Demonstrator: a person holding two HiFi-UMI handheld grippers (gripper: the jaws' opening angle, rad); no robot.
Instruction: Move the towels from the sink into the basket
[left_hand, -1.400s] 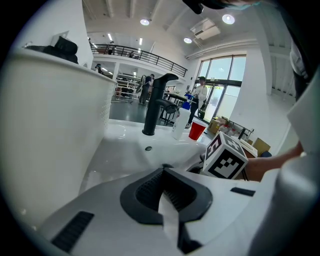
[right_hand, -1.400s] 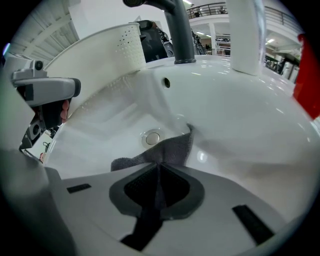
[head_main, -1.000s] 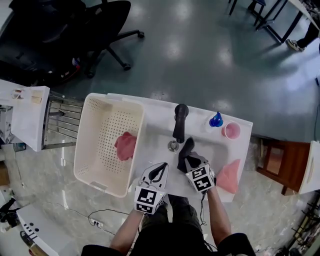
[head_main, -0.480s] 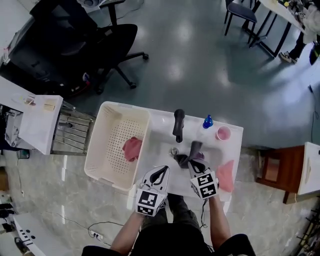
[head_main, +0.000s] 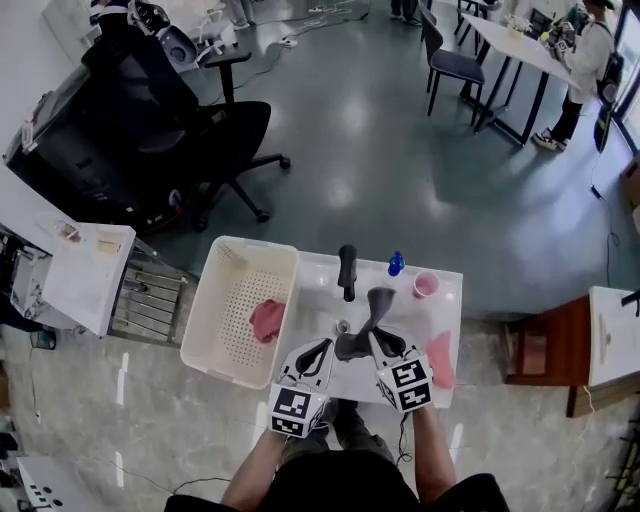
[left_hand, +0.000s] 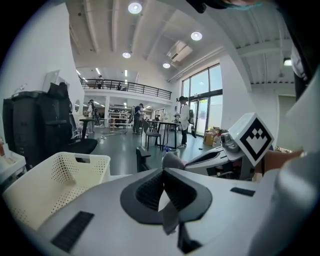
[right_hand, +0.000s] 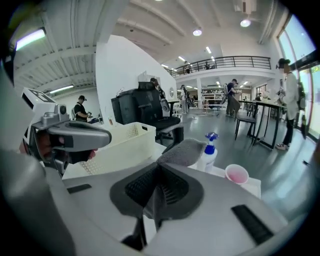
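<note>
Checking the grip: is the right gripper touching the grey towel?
Touching. Right gripper view shows the right gripper shut on the grey towel, cloth pinched between its jaws.

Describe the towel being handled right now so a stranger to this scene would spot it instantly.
Find the white sink unit beside the perforated basket. Near its black faucet, a towel is gripped by the left gripper and the right gripper. It is dark grey; its neighbours, the towel in the basket and the towel at the sink's right end, are pink.

Centre: grey towel (head_main: 377, 304), matt napped cloth. Left of centre: basket (head_main: 238, 285), white perforated plastic, smooth, slight sheen. Upper frame: floor (head_main: 380, 150), smooth, glossy, reflective.
</note>
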